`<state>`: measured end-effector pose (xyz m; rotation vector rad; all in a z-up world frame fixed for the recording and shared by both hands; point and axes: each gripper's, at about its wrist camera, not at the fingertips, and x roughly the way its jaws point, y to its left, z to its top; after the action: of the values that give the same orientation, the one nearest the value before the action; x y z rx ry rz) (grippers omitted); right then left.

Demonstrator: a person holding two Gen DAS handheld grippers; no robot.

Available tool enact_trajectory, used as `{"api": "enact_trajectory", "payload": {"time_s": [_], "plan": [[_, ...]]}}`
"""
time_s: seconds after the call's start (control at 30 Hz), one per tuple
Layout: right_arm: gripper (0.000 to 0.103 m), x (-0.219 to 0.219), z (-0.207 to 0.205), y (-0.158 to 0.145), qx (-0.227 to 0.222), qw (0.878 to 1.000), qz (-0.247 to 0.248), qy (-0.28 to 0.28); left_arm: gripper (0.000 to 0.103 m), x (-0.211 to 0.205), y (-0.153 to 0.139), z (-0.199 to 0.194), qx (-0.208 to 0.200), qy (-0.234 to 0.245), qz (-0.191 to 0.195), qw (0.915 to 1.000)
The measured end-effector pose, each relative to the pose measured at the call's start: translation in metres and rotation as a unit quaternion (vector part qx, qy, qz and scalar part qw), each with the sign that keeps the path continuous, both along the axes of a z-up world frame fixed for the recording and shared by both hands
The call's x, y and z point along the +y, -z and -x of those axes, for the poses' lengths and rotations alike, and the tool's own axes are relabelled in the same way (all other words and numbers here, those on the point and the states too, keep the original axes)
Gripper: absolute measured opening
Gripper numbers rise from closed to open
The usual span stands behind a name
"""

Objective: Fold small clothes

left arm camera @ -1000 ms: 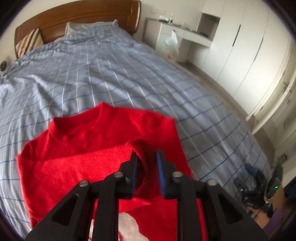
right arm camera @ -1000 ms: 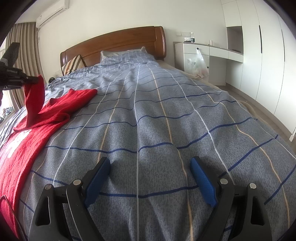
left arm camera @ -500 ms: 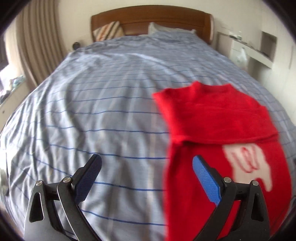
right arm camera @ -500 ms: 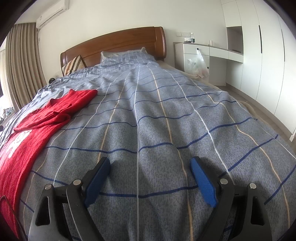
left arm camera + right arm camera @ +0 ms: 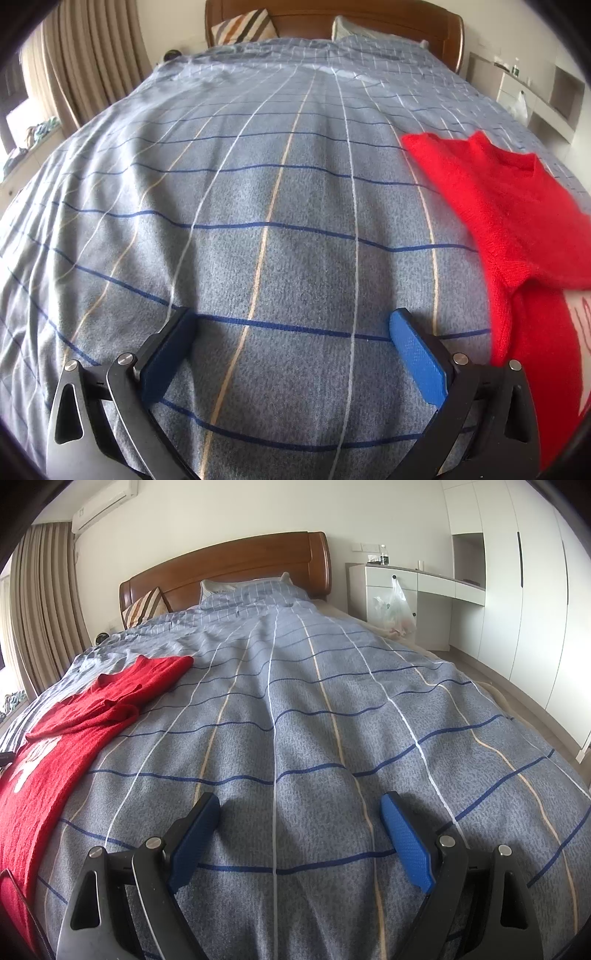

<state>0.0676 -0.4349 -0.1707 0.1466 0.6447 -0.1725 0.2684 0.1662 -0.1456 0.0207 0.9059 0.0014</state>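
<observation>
The red sweater lies flat near the bed's left edge, one sleeve folded across its chest, probably a first fold. The left gripper is opening wide over bare cover beside it, nothing between its jaws. The right gripper hangs open and empty mid-bed; no container shows, though the fisheye edges blur.

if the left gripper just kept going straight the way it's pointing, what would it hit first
Most likely the bed cover. The left gripper has nothing between its opening jaws, only bare checked fabric ahead. The red sweater lies off to its right side, outside that line, though depth is hard to judge.
</observation>
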Motion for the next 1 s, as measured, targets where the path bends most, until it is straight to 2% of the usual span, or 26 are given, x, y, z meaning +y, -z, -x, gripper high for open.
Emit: {"api": "enact_trajectory", "payload": {"time_s": [1.0], "plan": [[0.088, 0.0, -0.0004, -0.0003, 0.001, 1.0, 0.004, 0.002, 0.103, 0.0016, 0.0, -0.0011, 0.001, 0.0, 0.003, 1.0]]}}
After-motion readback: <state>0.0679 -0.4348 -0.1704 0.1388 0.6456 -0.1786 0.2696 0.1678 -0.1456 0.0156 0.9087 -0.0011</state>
